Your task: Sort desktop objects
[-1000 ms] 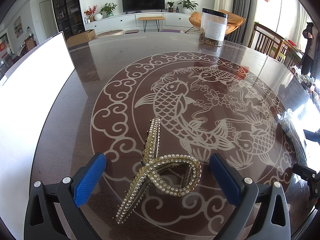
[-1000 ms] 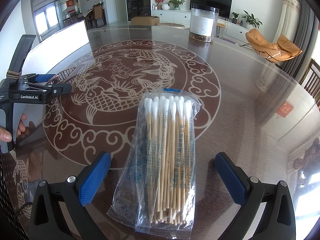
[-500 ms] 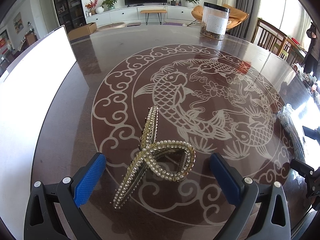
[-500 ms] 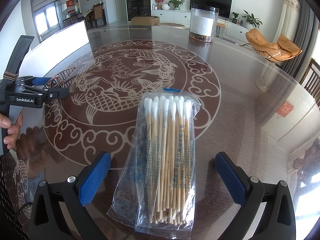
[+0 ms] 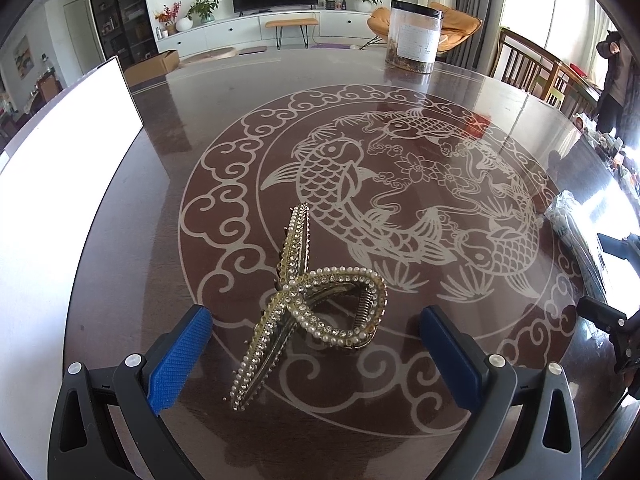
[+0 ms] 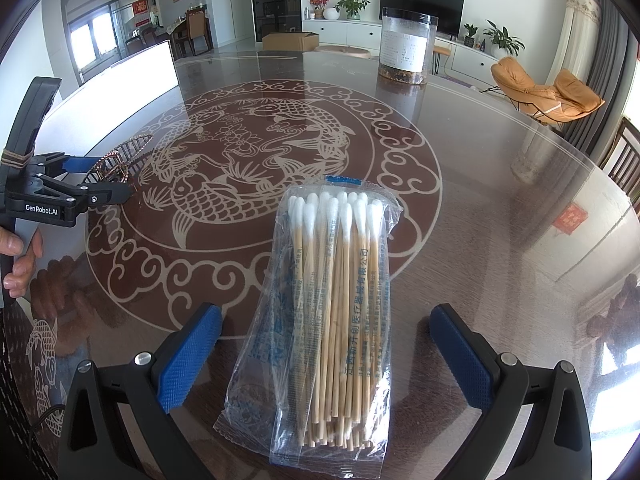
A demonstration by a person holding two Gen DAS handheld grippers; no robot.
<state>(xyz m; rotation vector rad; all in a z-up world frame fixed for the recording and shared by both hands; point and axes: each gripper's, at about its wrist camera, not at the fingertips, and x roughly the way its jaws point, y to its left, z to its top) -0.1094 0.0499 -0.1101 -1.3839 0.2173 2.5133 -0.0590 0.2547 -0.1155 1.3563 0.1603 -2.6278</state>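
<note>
A gold-toned hair claw clip set with rows of pearls and small rhinestones lies on the dark glossy table, over the lower edge of its pale koi-and-cloud medallion. Its two curved arms cross near the middle, one arm looping round to the right where a coiled spring shows, the other ending in a pointed tip. The left gripper stands spread wide, its blue ribbed pads on either side of the clip's near half and apart from it, gripping nothing. The clip's long axis runs from the near left, just ahead of the left pad, away toward the koi, tilted slightly rightward. In the right wrist view a clear plastic packet of cotton swabs with wooden sticks and blue printing lies flat on the table, nearer the table's right side. The right gripper is likewise spread wide, its pads flanking the packet's lower half without touching it. The packet's long axis runs almost straight away from the gripper, white cotton tips at the far end, cut stick ends toward the camera. A clear cylindrical jar with a white label stands at the far edge of the table, well apart from both.
</note>
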